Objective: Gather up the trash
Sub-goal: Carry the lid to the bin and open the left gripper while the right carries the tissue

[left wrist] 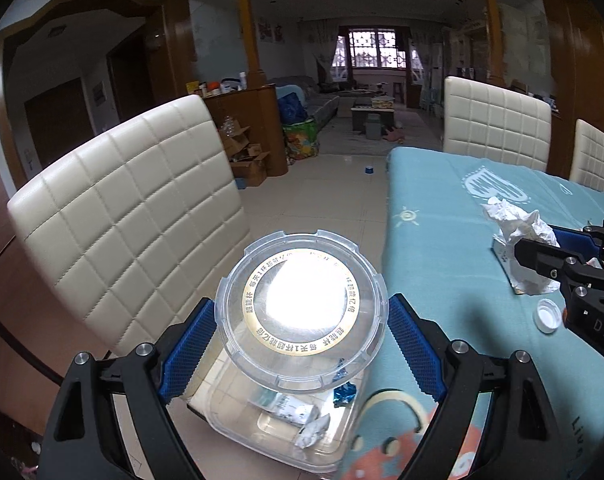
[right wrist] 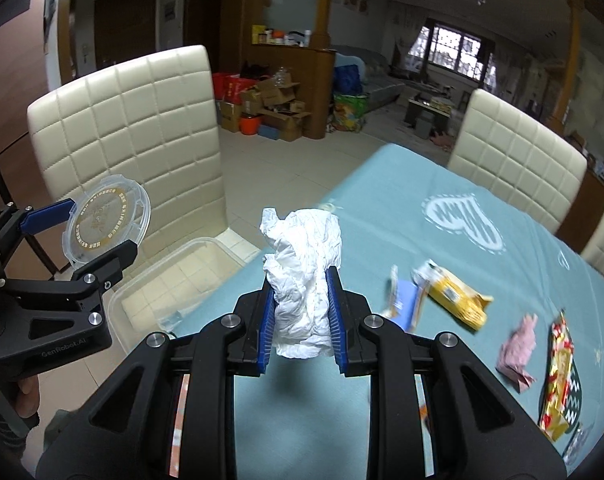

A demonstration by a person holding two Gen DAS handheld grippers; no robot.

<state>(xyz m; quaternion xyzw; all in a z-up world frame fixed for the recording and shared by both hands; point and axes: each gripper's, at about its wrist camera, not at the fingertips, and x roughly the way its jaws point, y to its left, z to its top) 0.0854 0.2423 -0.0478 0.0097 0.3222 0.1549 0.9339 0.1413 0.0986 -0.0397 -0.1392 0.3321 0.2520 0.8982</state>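
1. Your left hand-held gripper (left wrist: 302, 344) stands wide, its blue pads clamped on either side of the round clear plastic lid with the gold ring of print (left wrist: 302, 308). You hold the lid up and off the clear rectangular plastic tub (left wrist: 342, 452), so the tub is open to receive trash.
2. The tub sits at the near edge of the bench with the light-blue patterned cloth (right wrist: 382, 208), just beside the cream quilted chair (left wrist: 133, 216). Some trash is already in it: a white wrapper (left wrist: 285, 406), a crumpled silvery scrap (left wrist: 312, 432) and a blue foil piece (left wrist: 344, 394).
3. Your right hand-held gripper (right wrist: 302, 320) is drawn in narrow, squeezing a crumpled white tissue (right wrist: 302, 272). The tissue is lifted clear of the cloth, to the right of the tub and not yet over it.
4. Still lying on the bench: a yellow snack packet (right wrist: 454, 294), a blue-and-white wrapper (right wrist: 404, 300), a crumpled pink paper (right wrist: 518, 354), a red-and-gold foil wrapper (right wrist: 558, 372) and a small white bottle cap (left wrist: 548, 315).
5. Something glassy shows at the lower right edge of the right wrist view, though it is too cut off to name.
6. You are likely near the middle: several pieces in, one in hand, about five left, then the lid goes back on.
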